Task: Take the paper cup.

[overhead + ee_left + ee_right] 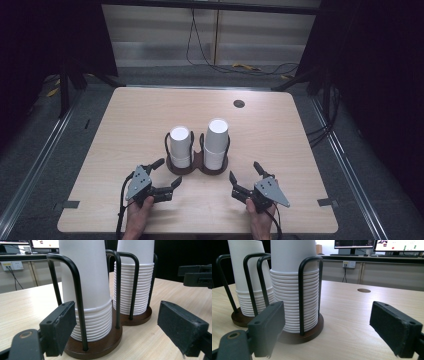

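Your left hand-held gripper (167,174) and right hand-held gripper (244,177) both sit with jaws spread wide, holding nothing. Just ahead of them, between the two, stands the cup holder (196,168): a dark brown double base with black wire hoops, carrying two stacks of white paper cups, upside down. The shorter stack (180,146) lies ahead of your left hand-held gripper, the taller stack (216,143) ahead of your right. Neither touches the holder. In both gripper views the stack tops are cut off. Beyond, the surface (125,125) has a round hole (239,103).
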Demonstrator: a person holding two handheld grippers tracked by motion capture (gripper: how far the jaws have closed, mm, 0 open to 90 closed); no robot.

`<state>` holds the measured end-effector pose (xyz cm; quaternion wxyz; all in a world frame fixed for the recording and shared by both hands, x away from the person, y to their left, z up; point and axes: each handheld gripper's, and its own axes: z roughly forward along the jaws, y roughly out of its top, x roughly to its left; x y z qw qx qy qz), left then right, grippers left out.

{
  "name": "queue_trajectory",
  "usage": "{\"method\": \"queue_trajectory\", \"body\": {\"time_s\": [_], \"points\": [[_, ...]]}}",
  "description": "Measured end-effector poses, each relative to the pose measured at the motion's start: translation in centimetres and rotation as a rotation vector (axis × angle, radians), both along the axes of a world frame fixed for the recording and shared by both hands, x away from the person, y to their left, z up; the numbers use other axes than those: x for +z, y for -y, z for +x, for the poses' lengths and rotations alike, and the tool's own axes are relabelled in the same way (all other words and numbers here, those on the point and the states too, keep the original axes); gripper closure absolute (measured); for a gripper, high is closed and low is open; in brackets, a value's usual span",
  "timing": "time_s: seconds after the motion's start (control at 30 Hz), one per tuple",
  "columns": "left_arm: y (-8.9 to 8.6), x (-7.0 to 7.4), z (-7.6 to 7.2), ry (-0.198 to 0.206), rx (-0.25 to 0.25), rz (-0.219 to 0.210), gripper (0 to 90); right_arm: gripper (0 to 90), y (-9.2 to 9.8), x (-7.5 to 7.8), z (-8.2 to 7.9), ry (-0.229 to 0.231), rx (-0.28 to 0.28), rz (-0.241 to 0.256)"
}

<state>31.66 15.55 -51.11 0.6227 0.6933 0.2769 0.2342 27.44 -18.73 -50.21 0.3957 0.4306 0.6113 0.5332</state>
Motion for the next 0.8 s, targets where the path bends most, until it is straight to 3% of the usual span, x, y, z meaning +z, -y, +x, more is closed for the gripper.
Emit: {"method": "queue_trajectory", "body": {"time_s": [0.2, 0.3, 0.5, 0.8], "points": [[0.01, -0.02, -0.07, 0.001, 0.000, -0.006, 15.3, 12.7, -0.08, 0.02, 0.03, -0.002, 0.002, -0.007], [-0.35, -0.09, -0.04, 0.011, -0.027, -0.027, 15.2, 12.6, -0.05, 0.02, 0.05, -0.001, -0.001, -0.005], [-0.51, -0.05, 0.10, -0.019, -0.005, -0.031, 15.4, 12.7, 0.00, 0.03, 0.13, -0.007, 0.002, 0.001], [-0.78, 0.71, 0.24, -0.055, -0.036, -0.045, 15.6, 12.8, 0.07, 0.06, 0.16, -0.019, 0.003, 0.005]]}}
